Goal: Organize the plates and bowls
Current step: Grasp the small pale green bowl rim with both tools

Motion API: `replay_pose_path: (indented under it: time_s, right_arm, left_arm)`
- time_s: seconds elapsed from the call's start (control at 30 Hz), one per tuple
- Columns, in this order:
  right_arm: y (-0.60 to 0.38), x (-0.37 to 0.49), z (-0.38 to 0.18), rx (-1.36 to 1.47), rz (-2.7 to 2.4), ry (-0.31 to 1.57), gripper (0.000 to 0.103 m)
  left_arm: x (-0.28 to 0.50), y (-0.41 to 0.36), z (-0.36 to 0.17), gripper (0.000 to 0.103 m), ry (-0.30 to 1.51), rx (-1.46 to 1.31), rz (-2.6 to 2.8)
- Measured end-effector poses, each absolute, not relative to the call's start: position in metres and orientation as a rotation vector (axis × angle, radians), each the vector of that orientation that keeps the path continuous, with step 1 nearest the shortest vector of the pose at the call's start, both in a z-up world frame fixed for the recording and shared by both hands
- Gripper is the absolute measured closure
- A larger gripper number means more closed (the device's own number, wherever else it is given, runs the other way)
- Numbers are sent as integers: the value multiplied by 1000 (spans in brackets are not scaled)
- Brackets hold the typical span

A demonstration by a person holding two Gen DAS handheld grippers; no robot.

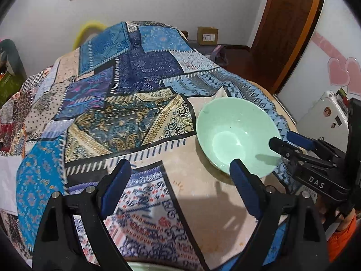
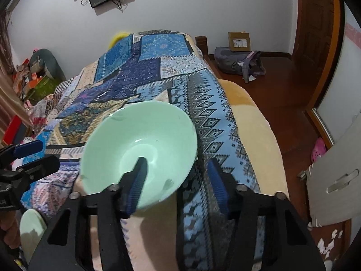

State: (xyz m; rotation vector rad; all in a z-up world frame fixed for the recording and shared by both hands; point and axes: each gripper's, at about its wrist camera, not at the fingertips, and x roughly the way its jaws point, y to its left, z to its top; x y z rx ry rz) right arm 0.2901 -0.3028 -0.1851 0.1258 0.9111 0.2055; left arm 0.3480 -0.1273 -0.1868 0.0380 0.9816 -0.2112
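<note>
A pale green bowl (image 1: 237, 133) sits on the patchwork cloth (image 1: 126, 103) at its right side. My left gripper (image 1: 180, 169) is open and empty, to the left of and nearer than the bowl. My right gripper (image 1: 284, 139) comes in from the right with its jaws astride the bowl's near right rim. In the right wrist view the bowl (image 2: 140, 144) is close and tilted; my right gripper (image 2: 178, 169) has one finger inside it and one outside, with a wide gap between them. A second pale green dish (image 2: 31, 228) shows at the lower left there.
The cloth covers a bed with a beige edge (image 2: 252, 122) on the right. Beyond lies a dark wooden floor (image 2: 282, 90) with a grey bag (image 2: 237, 64) and a cardboard box (image 2: 239, 41). A wooden door (image 1: 291, 22) stands at the right.
</note>
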Motion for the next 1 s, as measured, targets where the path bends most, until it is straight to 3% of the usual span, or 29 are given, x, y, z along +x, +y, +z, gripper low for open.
replay_pose_path:
  time_s: [0.23, 0.33, 0.7, 0.83, 0.97, 1.0]
  right_arm:
    - [-307, 302, -202, 139, 220, 950, 75]
    - [-305, 303, -203, 148, 249, 956, 82]
    - [-296, 298, -200, 90, 262, 933, 82]
    - [-292, 298, -201, 91, 267, 936, 82]
    - [-290, 300, -200, 87, 263, 937, 82]
    - [-290, 300, -199, 87, 263, 938, 82]
  left_arm:
    - [365, -141, -200, 14, 981, 71, -236]
    - [371, -144, -206, 23, 994, 71, -244]
    - [388, -151, -236, 60, 1107, 37, -293]
    - [391, -157, -244, 66, 1128, 23, -314]
    - [398, -163, -255, 82, 1172, -8, -339]
    - [398, -164, -255, 82, 1169, -7, -330]
